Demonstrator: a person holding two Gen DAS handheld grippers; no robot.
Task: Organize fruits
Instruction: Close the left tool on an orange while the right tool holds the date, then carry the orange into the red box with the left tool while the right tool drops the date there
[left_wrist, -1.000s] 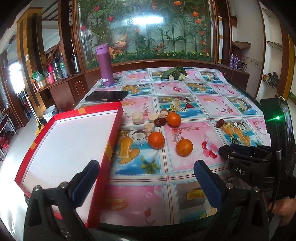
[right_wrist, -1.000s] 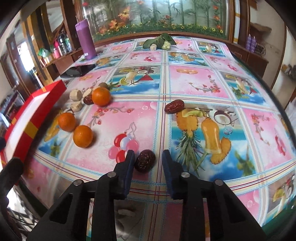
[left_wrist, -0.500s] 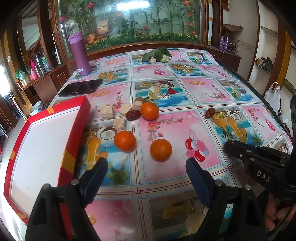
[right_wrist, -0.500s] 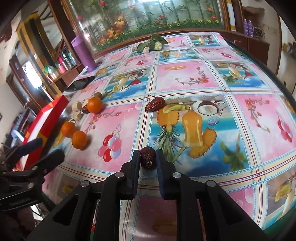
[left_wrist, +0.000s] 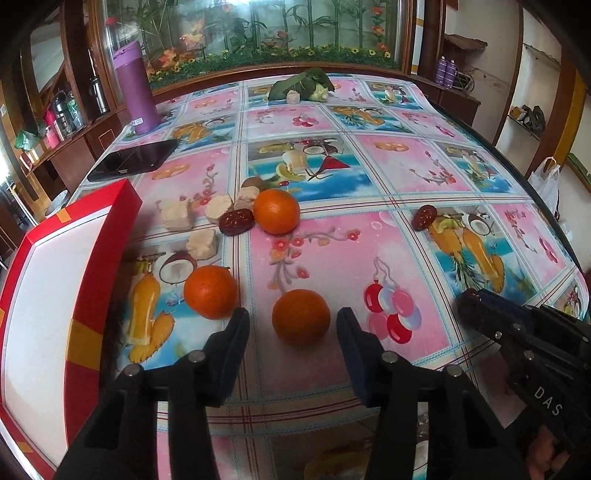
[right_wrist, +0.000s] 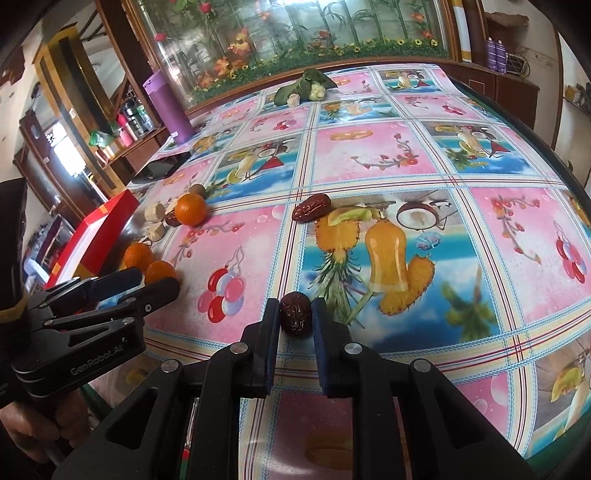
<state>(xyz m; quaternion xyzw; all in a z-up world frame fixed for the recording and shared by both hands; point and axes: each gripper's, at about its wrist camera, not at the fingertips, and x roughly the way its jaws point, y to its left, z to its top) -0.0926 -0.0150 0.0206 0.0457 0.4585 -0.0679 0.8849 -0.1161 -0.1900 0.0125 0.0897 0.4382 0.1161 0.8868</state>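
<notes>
Three oranges lie on the fruit-print tablecloth. The nearest orange (left_wrist: 301, 315) sits between the fingers of my left gripper (left_wrist: 292, 320), whose jaws are closing; a gap still shows on each side, so the pads do not press it. Two more oranges (left_wrist: 210, 291) (left_wrist: 276, 211) lie beyond. My right gripper (right_wrist: 295, 314) is shut on a dark red date (right_wrist: 295, 319) that rests on the cloth. Other dates (left_wrist: 236, 221) (right_wrist: 312, 206) and pale chunks (left_wrist: 201, 243) lie further back. A red box (left_wrist: 92, 280) with a white inside stands at the left.
A purple bottle (left_wrist: 136, 88), a black tablet (left_wrist: 136, 160) and green leaves (left_wrist: 301, 86) lie at the far side. The table's curved edge (left_wrist: 546, 214) runs along the right. A hand holds the left gripper's handle (right_wrist: 74, 365).
My left gripper moved forward and down over the nearest orange, and its jaws narrowed around it. My right gripper closed fully on the date and then stayed put.
</notes>
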